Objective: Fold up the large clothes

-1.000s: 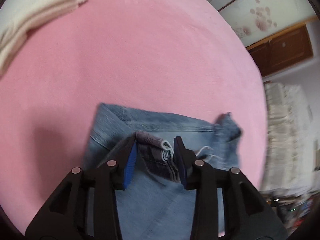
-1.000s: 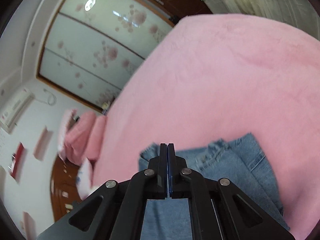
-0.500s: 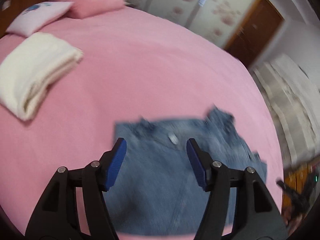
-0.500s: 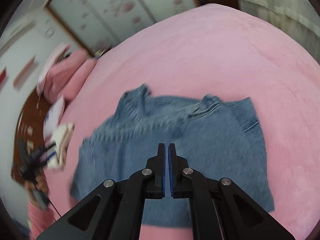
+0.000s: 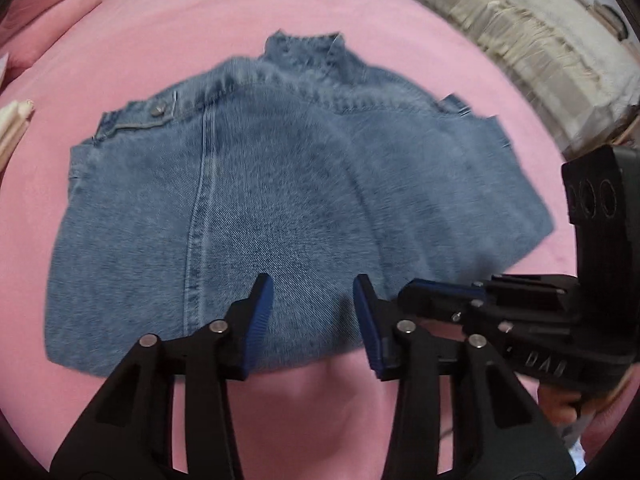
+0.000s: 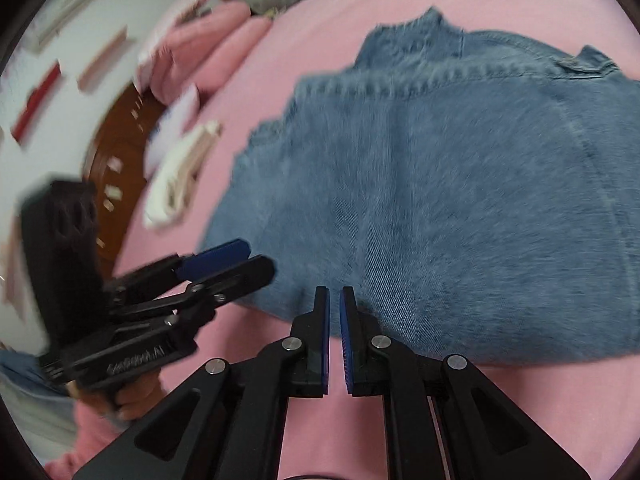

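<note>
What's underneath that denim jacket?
The jacket lies flat on a pink bedspread, which shows all around it. Whatever sits directly beneath the denim is covered and cannot be seen.

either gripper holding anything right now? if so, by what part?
Nothing held. Left gripper is open, right gripper slightly parted and empty, both at the near edge of the denim jacket.

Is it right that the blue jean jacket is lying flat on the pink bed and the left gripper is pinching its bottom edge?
Not quite. The denim jacket does lie flat on the pink bed, but the left gripper is not pinching it. The left wrist view shows its jaws wide apart above the bottom edge, holding nothing.
</note>
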The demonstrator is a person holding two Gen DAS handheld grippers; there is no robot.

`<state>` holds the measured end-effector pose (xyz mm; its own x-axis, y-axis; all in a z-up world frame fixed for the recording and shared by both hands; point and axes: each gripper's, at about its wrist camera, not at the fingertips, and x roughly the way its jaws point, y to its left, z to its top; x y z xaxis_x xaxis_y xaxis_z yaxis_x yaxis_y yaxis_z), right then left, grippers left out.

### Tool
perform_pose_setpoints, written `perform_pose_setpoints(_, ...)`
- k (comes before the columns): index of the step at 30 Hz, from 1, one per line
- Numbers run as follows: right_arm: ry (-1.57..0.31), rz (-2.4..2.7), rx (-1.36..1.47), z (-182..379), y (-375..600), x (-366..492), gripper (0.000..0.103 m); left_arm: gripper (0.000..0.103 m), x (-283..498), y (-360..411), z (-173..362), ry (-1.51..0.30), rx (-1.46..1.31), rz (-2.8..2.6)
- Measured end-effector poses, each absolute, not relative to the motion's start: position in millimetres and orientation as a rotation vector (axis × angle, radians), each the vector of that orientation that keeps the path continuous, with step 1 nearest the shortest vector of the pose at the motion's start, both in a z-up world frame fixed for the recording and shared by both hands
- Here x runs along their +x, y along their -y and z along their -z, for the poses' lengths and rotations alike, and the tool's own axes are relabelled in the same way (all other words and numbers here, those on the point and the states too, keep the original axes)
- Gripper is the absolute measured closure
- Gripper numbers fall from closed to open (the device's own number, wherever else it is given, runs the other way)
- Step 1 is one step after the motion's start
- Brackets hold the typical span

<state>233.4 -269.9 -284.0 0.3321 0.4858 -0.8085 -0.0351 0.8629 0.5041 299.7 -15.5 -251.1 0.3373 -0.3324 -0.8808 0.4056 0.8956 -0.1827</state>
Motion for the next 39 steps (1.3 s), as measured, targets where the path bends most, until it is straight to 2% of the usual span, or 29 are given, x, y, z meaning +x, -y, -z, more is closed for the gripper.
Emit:
perform_pose_setpoints(2,-1.214,-0.342,0.478,302,277,239,0.096,0.072,309,18,270,-1.168,0.107,0.391)
perform_pose_setpoints(3,-1.216,-0.328,0.501,310,286,242,0.101,0.077,311,18,275,-1.169,0.105,0.356)
perform_pose_setpoints(7,-1.203,-0.211,0.521,322,332,240,0.103,0.078,309,0,279,-1.057,0.196,0.198)
perform_pose_setpoints(9,-1.204,-0.216,0.596,325,356,234,0.103,0.075,308,-21,283,-1.046,0.204,0.139)
perform_pose_setpoints(12,-1.161,-0.112,0.597,317,402,214,0.103,0.075,313,-66,292,-1.082,0.146,-0.005)
perform_pose_setpoints(14,-1.133,0.014,0.535,312,430,200,0.103,0.082,313,-103,295,-1.097,0.048,-0.036)
perform_pose_setpoints(15,-1.126,0.095,0.471,310,441,195,0.103,0.090,310,-117,295,-1.101,0.022,-0.040)
perform_pose_setpoints(16,-1.117,0.244,0.355,308,456,186,0.103,0.092,305,-125,295,-1.097,0.011,-0.031)
perform_pose_setpoints(18,-1.070,0.333,0.291,306,484,169,0.103,0.092,299,-127,295,-1.085,0.061,-0.046)
perform_pose_setpoints(21,-1.044,0.295,0.396,305,504,151,0.103,0.092,291,-124,294,-1.061,0.102,-0.055)
perform_pose_setpoints(26,-1.020,0.329,0.158,280,448,150,0.103,0.092,271,-117,260,-0.977,-0.017,-0.131)
perform_pose_setpoints(28,-0.980,0.207,0.149,259,416,154,0.103,0.092,259,-95,243,-0.918,-0.017,-0.055)
perform_pose_setpoints(30,-0.964,-0.001,0.250,253,387,159,0.103,0.092,257,-61,235,-0.942,-0.088,0.144)
perform_pose_setpoints(34,-1.057,-0.247,0.572,282,344,190,0.103,0.092,275,9,251,-1.109,-0.157,0.394)
perform_pose_setpoints(39,-1.156,-0.224,0.494,316,308,220,0.103,0.092,306,44,270,-1.145,-0.135,0.368)
